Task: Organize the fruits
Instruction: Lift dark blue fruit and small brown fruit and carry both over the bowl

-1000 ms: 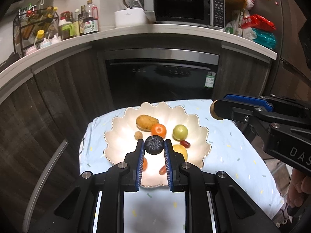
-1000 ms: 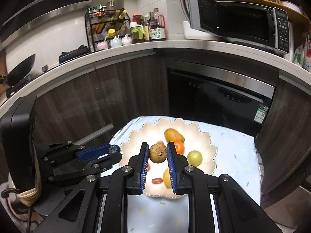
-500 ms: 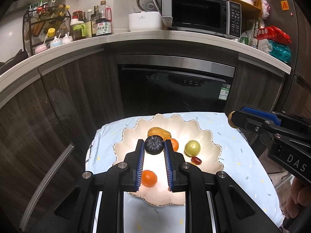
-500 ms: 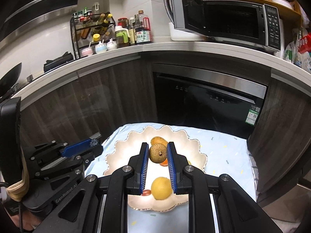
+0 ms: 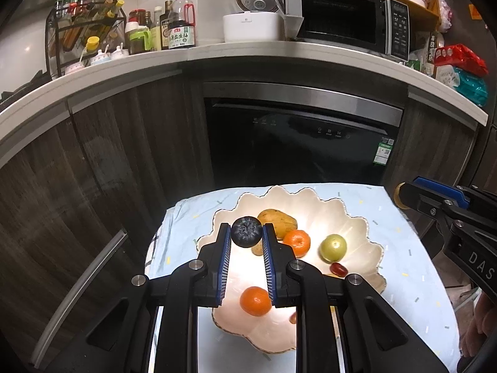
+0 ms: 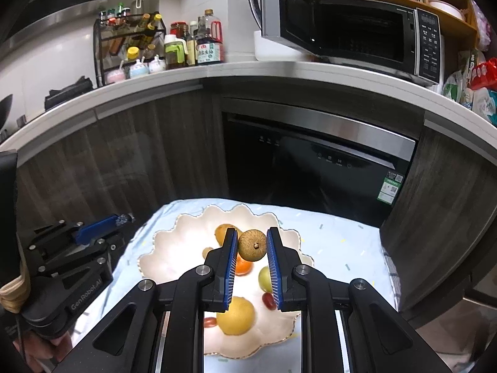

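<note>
Left gripper [image 5: 247, 237] has its fingers [image 5: 224, 248] clamped on a dark blueberry [image 5: 247, 231], held in the air above the left part of the plate [image 5: 366, 233]. The plate, scalloped and cream, sits on a pale cloth [image 5: 413, 267] over a small bench. On it, left to right in the left view: an orange [image 5: 255, 301] near the front, a yellowish pear-like fruit [image 5: 278, 219] at the back, a second orange [image 5: 297, 241], a green fruit [image 5: 333, 247], a small red one [image 5: 338, 269]. Right gripper [image 6: 252, 245] has its fingers [image 6: 273, 258] pinched on a brown longan [image 6: 252, 245], also airborne over the plate's middle; below it in the right view sits a yellow fruit [image 6: 235, 315]. Both fruits are gripped only at the fingertips. Risks, as I judge them: the blueberry is soft, so a hard squeeze could crush it; both are round, so either could pop out of the tips if a hand tilts or jolts. Released from this height they would likely bounce or roll, knock the other fruit, or run over the rim and off the cloth. The grippers are close together, so the two could collide over the plate.
</note>
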`<action>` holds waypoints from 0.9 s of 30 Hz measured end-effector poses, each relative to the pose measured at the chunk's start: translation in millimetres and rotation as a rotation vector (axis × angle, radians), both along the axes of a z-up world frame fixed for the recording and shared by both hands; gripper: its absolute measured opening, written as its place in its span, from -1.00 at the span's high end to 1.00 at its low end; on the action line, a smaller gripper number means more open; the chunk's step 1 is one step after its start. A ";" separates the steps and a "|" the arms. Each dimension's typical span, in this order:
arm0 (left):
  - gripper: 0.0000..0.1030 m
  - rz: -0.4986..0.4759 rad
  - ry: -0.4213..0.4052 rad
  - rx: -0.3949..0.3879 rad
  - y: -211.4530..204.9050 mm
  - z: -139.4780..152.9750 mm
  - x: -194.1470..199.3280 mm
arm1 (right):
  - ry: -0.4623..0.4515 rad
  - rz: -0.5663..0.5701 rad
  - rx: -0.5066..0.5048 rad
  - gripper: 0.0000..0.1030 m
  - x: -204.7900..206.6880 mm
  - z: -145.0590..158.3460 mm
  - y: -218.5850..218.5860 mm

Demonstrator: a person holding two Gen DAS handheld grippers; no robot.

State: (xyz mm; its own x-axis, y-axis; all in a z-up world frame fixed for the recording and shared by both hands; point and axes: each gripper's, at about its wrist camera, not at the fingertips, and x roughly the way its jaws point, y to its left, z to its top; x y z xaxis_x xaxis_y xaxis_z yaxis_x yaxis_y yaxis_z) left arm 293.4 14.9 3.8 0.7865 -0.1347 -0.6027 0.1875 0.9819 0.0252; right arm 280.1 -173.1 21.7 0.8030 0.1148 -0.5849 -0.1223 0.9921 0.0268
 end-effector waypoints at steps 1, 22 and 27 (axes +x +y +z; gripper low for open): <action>0.59 0.002 0.002 0.002 0.0 -1.6 1.7 | 0.005 -0.003 -0.002 0.60 2.2 -2.2 0.2; 0.59 -0.004 0.036 0.014 -3.4 -18.4 24.5 | 0.061 -0.032 -0.007 0.60 27.4 -26.8 3.1; 0.58 -0.006 0.038 0.011 -2.7 -18.6 23.2 | 0.067 -0.030 -0.002 0.59 27.4 -27.9 2.9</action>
